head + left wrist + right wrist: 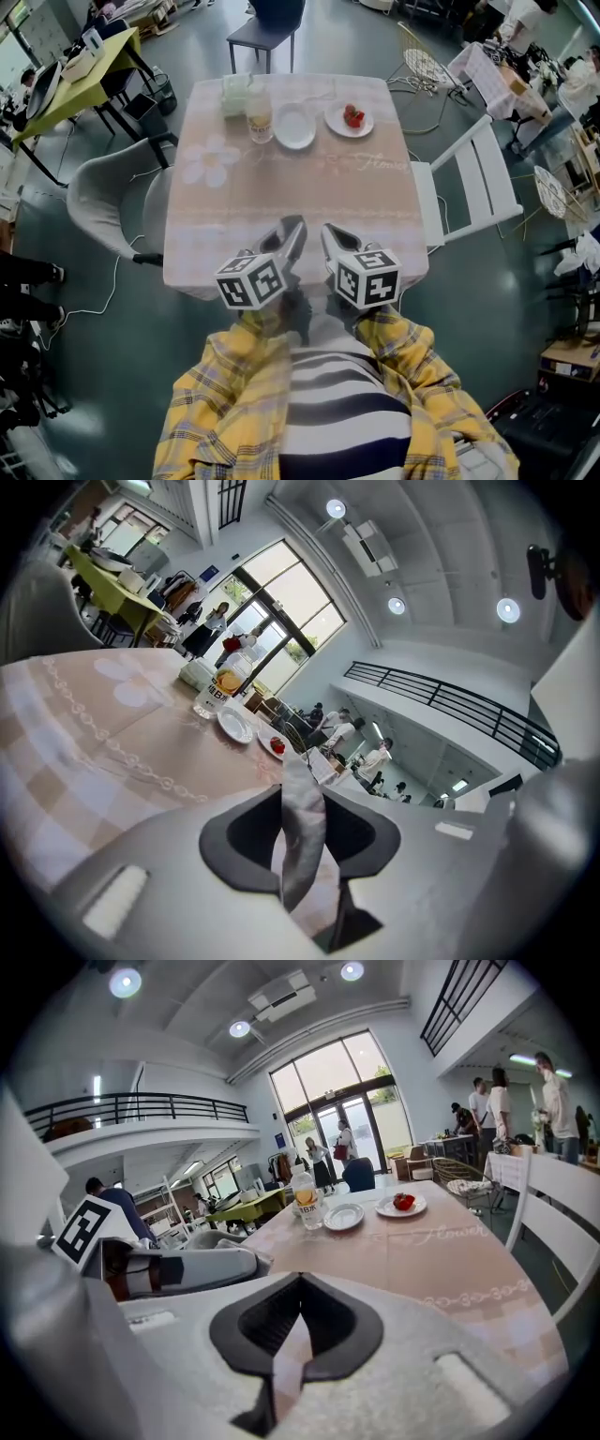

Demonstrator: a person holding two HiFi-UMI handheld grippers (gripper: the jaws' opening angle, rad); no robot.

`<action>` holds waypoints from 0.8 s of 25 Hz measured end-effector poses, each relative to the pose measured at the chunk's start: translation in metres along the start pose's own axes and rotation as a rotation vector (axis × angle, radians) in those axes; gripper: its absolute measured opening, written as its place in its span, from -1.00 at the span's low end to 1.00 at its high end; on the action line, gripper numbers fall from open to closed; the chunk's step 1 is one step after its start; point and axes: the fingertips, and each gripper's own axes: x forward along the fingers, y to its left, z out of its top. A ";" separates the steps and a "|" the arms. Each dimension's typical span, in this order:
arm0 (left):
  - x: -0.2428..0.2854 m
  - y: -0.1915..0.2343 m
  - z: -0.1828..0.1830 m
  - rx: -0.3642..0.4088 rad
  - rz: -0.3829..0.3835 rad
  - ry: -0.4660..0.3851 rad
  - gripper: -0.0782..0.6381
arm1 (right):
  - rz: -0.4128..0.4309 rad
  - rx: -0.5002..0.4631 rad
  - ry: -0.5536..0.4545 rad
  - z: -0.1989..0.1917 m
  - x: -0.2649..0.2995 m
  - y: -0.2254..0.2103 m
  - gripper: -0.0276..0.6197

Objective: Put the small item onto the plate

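A red strawberry [353, 115] lies on a small white plate [364, 126] at the far right of the pink-clothed table [291, 187]. Just left of it is an empty white plate [294, 127]. In the right gripper view the strawberry [403, 1202] and the empty plate [343, 1216] are far ahead. My left gripper [295, 225] and right gripper [328, 232] hover side by side over the table's near edge. Both are shut with nothing in them and are far from the plates. The left gripper view shows its closed fingers [298, 817] pointing towards the strawberry [276, 745].
A bottle with an orange label [260, 114] and a pale green pack [236, 94] stand left of the empty plate. A white folding chair [469, 178] is at the table's right, a grey chair [112, 197] at its left, and a dark chair [267, 33] beyond it. People stand in the background.
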 end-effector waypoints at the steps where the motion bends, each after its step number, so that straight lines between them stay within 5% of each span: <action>1: 0.009 0.001 0.006 -0.001 0.001 -0.005 -0.49 | 0.005 -0.004 0.001 0.006 0.006 -0.005 -0.91; 20: 0.138 0.033 0.068 -0.023 0.102 -0.040 -0.49 | 0.108 -0.077 0.026 0.089 0.088 -0.077 -0.91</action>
